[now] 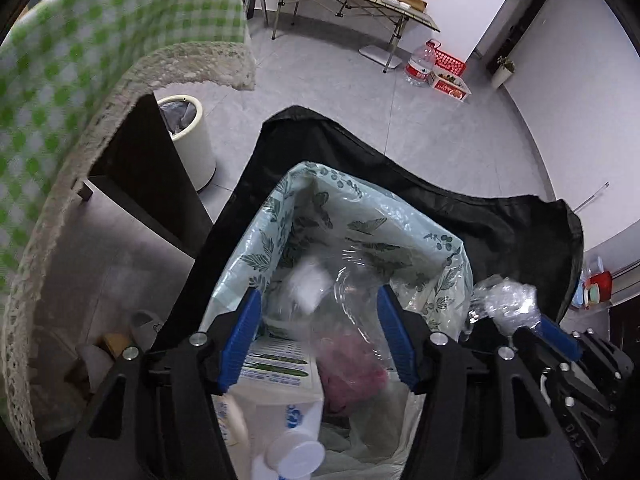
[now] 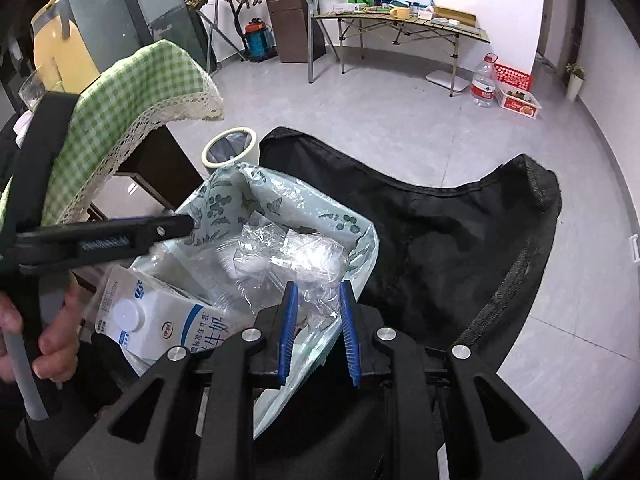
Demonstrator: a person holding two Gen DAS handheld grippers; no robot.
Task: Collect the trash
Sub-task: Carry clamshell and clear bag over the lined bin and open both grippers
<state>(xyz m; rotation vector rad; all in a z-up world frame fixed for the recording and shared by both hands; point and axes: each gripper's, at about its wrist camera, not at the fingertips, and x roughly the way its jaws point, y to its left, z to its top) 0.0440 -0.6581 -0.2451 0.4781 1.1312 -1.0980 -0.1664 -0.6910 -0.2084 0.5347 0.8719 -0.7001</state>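
Observation:
A pale green leaf-print trash bag [image 1: 362,208] [image 2: 224,196] stands open on black fabric [image 1: 500,220]. Inside it lie a white milk carton [image 1: 280,396] [image 2: 168,320], something pink [image 1: 352,364] and clear plastic. My left gripper [image 1: 320,320] [image 2: 176,224] hangs open over the bag's mouth. A blurred clear plastic piece [image 1: 352,280] sits loose between its blue pads. My right gripper [image 2: 318,332] [image 1: 552,336] is at the bag's right rim, shut on crumpled clear plastic wrap [image 1: 504,300] [image 2: 308,260].
A table with a green checked cloth [image 1: 80,80] [image 2: 132,92] overhangs on the left. A white bin [image 1: 188,140] [image 2: 230,148] stands beside its dark leg. A folding table [image 1: 348,4], a water bottle [image 1: 420,64] and a red basket [image 1: 450,60] are far back. A person's hand [image 2: 56,336] grips the left handle.

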